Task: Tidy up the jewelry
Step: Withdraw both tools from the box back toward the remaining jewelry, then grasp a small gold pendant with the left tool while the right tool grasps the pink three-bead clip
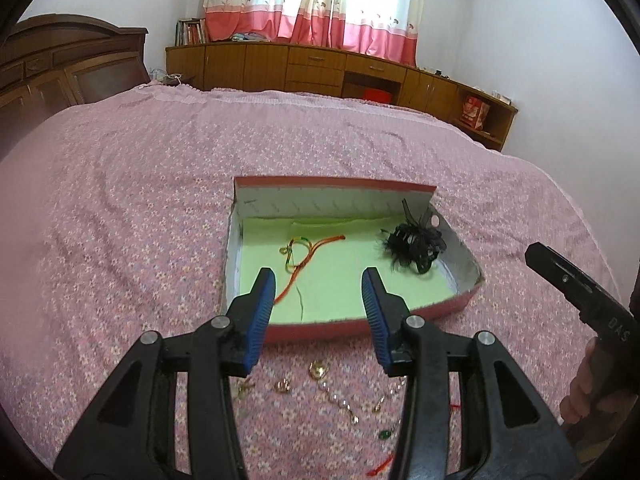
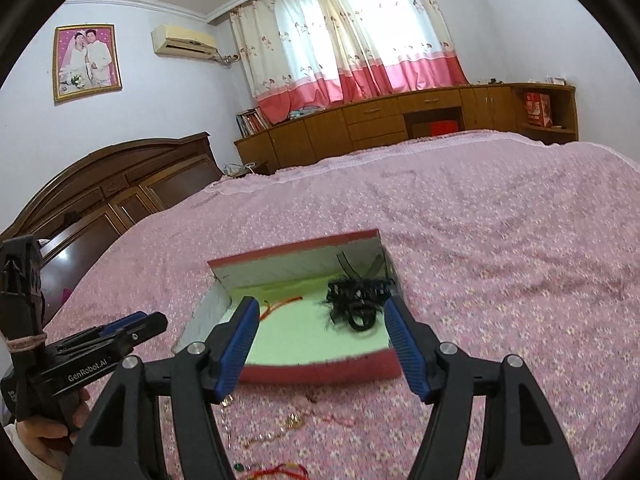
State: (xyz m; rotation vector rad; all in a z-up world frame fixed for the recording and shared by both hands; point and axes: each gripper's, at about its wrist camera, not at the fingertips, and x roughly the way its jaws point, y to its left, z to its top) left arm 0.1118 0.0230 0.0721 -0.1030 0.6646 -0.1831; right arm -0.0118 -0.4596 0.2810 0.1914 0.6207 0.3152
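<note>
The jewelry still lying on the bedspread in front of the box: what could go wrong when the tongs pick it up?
1. The pearl chain lies close to other small gold pieces, so the open left tongs may drag a neighbour along.
2. The soft bedspread may get pinched together with such thin pieces.
3. In the box, the red cord and black hair ornament could tangle with new pieces.
</note>
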